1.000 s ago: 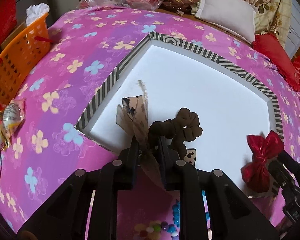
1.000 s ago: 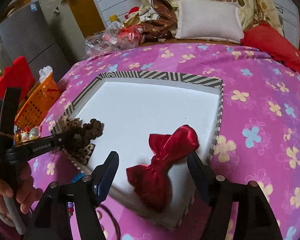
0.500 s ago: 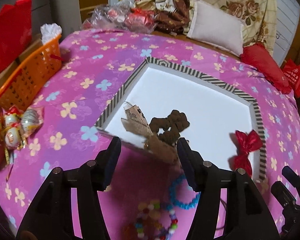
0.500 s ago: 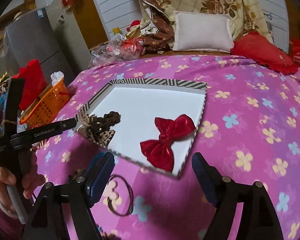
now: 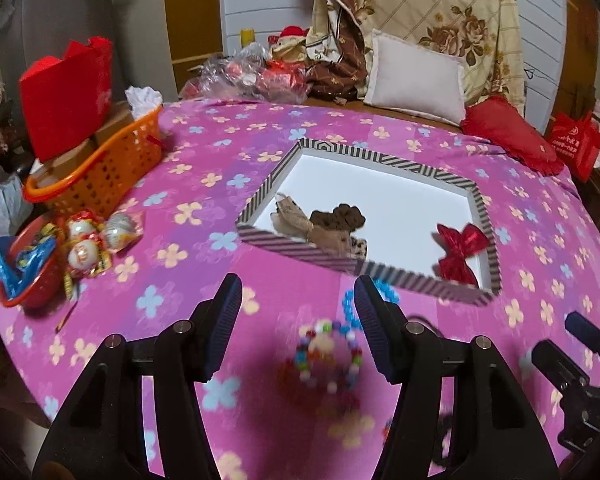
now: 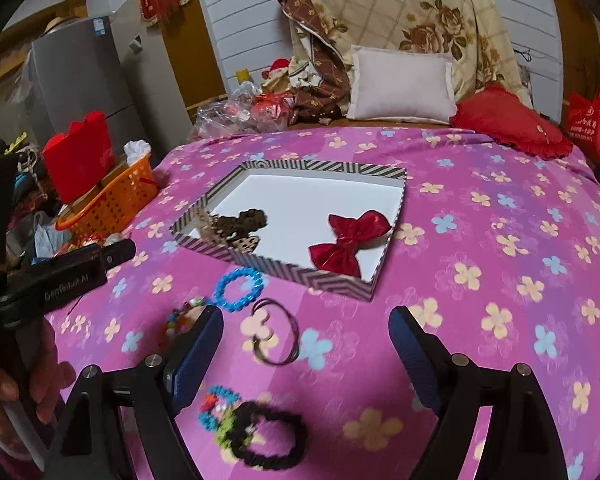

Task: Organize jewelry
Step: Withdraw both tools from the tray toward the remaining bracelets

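Both grippers' fingers spread, empty | right wrist only: black scrunchie, thin bangles

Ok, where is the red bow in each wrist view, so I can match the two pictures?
Left wrist: the red bow lies at right of centre, in the striped box's near right corner.
Right wrist: the bow lies near the centre, against the box's right wall.
Shared landmark: the brown bow at the box's left end.
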Demonstrator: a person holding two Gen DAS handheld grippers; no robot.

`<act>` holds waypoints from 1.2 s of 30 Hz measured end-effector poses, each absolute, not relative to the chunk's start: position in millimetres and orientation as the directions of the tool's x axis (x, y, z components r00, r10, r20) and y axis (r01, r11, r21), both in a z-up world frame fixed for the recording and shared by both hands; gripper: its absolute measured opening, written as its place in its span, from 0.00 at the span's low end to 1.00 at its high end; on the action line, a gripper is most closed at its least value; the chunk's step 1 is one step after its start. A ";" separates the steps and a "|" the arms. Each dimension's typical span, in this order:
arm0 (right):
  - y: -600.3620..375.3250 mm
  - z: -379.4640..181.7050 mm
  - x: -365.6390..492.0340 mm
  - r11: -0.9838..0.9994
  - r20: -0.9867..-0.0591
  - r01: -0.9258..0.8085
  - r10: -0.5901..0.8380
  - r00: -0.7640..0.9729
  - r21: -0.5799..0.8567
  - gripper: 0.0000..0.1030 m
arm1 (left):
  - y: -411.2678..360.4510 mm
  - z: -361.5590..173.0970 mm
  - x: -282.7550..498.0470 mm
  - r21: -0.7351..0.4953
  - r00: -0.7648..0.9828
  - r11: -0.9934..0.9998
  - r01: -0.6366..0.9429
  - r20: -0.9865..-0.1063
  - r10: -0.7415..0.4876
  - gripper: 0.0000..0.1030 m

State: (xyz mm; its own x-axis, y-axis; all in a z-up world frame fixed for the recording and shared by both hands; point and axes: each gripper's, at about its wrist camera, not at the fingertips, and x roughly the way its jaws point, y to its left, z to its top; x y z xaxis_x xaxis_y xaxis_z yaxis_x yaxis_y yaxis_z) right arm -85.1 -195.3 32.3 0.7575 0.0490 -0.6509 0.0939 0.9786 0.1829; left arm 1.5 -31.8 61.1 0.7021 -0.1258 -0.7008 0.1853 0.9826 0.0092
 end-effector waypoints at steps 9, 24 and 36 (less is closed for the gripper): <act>-177.4 30.8 -115.1 0.979 -0.645 0.097 0.043 0.763 0.180 0.86 | -16.3 54.6 -58.2 0.059 0.734 0.988 0.143 -0.676 -0.066 0.57; -173.3 31.4 -146.1 0.971 -0.652 0.164 -0.011 0.758 0.174 0.87 | -5.3 55.2 -108.8 0.043 0.784 0.991 0.128 -0.617 -0.074 0.57; -178.7 37.2 -167.1 0.977 -0.653 0.165 -0.037 0.757 0.136 0.87 | -18.5 62.2 -119.0 0.027 0.795 0.990 0.140 -0.599 -0.096 0.57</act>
